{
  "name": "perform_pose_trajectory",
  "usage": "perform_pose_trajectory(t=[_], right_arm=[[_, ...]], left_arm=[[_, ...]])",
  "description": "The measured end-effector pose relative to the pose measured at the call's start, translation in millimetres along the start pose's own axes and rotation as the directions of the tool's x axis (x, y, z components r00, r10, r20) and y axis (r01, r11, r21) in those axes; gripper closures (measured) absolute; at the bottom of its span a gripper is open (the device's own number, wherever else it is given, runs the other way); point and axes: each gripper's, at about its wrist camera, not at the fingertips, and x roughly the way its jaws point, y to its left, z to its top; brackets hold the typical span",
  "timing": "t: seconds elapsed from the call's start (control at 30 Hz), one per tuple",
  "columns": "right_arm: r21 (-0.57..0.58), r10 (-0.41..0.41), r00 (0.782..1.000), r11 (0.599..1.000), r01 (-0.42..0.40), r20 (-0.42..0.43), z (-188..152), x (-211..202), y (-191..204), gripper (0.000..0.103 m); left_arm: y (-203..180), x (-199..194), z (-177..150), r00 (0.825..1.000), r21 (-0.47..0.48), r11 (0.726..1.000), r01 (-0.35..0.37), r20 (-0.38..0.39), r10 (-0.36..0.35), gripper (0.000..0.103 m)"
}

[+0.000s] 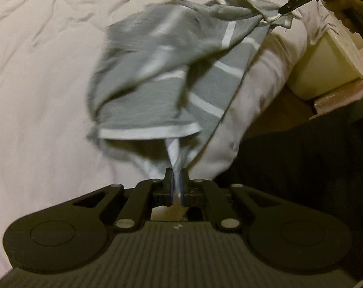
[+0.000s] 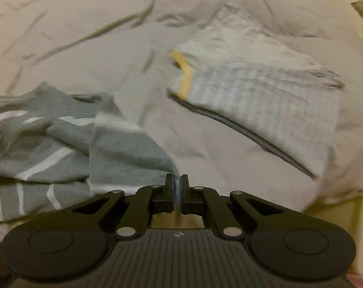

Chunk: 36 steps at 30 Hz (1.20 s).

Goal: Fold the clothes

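Left wrist view: left tool (image 1: 176, 176) and right tool (image 1: 285, 9) each pinch the grey cloth (image 1: 162, 72), stretched over the bed (image 1: 37, 60) mid-frame. Spreading step; next, probably lay it flat.

Dim, yellowish light; motion blur throughout, fisheye-bent, dark corners.

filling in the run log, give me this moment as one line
step: fold in progress | left claw: shut on grey striped garment | right claw: shut on same garment | garment: bunched over bed | folded checked cloth: beside it
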Motion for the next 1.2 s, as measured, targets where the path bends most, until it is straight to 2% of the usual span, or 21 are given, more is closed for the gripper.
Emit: perform_pose_trajectory(t=[0.07, 0.13, 0.17, 0.23, 0.27, 0.3, 0.37, 0.5, 0.6, 0.63, 0.67, 0.73, 0.77, 0.8, 0.83, 0.87, 0.9, 0.97, 1.07, 1.2], right_arm=[[0.004, -0.019, 1.0, 1.0, 0.019, 0.01, -2, -6, 4, 0.101], [-0.005, 0.005, 0.999, 1.0, -0.005, 0.043, 1, -17, 8, 0.094], [-0.018, 0.031, 0.997, 0.999, -0.03, 0.072, 5, -24, 13, 0.088], [-0.065, 0.101, 0.987, 0.994, -0.093, 0.125, 11, -35, 25, 0.084], [-0.1, 0.144, 0.979, 0.986, -0.13, 0.145, 15, -39, 32, 0.076], [-0.135, 0.187, 0.969, 0.977, -0.166, 0.164, 19, -42, 39, 0.061], [-0.245, 0.27, 0.95, 0.942, -0.227, 0.158, 31, -39, 60, 0.05], [-0.488, 0.371, 0.918, 0.832, -0.262, 0.139, 64, -16, 93, 0.05], [-0.619, 0.406, 0.911, 0.735, -0.276, 0.077, 89, 11, 109, 0.05], [-0.658, 0.411, 0.911, 0.695, -0.288, 0.035, 97, 20, 115, 0.05], [-0.706, 0.409, 0.913, 0.644, -0.294, -0.007, 103, 31, 120, 0.05], [-0.795, 0.375, 0.922, 0.529, -0.296, -0.094, 107, 52, 128, 0.05], [-0.821, 0.357, 0.926, 0.486, -0.3, -0.127, 108, 59, 130, 0.053], [-0.842, 0.337, 0.928, 0.445, -0.304, -0.157, 108, 67, 132, 0.06], [-0.847, 0.323, 0.93, 0.433, -0.309, -0.174, 109, 71, 132, 0.067], [-0.837, 0.321, 0.931, 0.449, -0.312, -0.175, 113, 70, 129, 0.096], [-0.826, 0.32, 0.931, 0.468, -0.315, -0.174, 116, 68, 126, 0.103], [-0.782, 0.359, 0.923, 0.532, -0.326, -0.14, 125, 51, 113, 0.103], [-0.727, 0.395, 0.918, 0.623, -0.289, -0.027, 127, 8, 93, 0.103], [-0.637, 0.395, 0.901, 0.744, -0.202, 0.177, 121, -54, 68, 0.103]], left_arm=[[11, -12, -7, 0.999, -0.018, 1.0, -0.006, 0.037, 0.007, 0.092], [19, -21, -4, 0.996, -0.059, 0.998, -0.024, 0.085, 0.029, 0.084], [24, -24, -1, 0.993, -0.08, 0.996, -0.032, 0.109, 0.04, 0.083], [33, -25, 9, 0.987, -0.107, 0.992, -0.059, 0.145, 0.075, 0.08], [38, -22, 14, 0.983, -0.111, 0.991, -0.081, 0.158, 0.098, 0.074], [41, -19, 20, 0.98, -0.103, 0.99, -0.096, 0.166, 0.112, 0.073], [46, -6, 36, 0.975, -0.064, 0.991, -0.12, 0.181, 0.13, 0.068], [51, 30, 69, 0.98, 0.063, 0.989, -0.131, 0.158, 0.12, 0.067], [54, 52, 84, 0.986, 0.137, 0.983, -0.125, 0.127, 0.108, 0.069], [55, 58, 88, 0.989, 0.156, 0.981, -0.115, 0.113, 0.098, 0.074], [56, 62, 90, 0.992, 0.173, 0.98, -0.098, 0.101, 0.081, 0.085], [57, 66, 93, 0.995, 0.193, 0.979, -0.071, 0.086, 0.056, 0.096], [57, 64, 94, 0.995, 0.199, 0.977, -0.073, 0.088, 0.056, 0.098], [57, 63, 94, 0.994, 0.205, 0.976, -0.074, 0.091, 0.056, 0.098], [57, 62, 94, 0.994, 0.207, 0.976, -0.075, 0.095, 0.057, 0.098], [57, 57, 94, 0.993, 0.199, 0.977, -0.078, 0.102, 0.059, 0.099], [57, 52, 93, 0.992, 0.19, 0.978, -0.082, 0.11, 0.062, 0.099], [58, 36, 92, 0.988, 0.165, 0.982, -0.093, 0.135, 0.071, 0.099], [60, 5, 93, 0.976, 0.107, 0.988, -0.116, 0.198, 0.093, 0.099], [67, -39, 94, 0.943, 0.04, 0.983, -0.179, 0.293, 0.16, 0.099]])
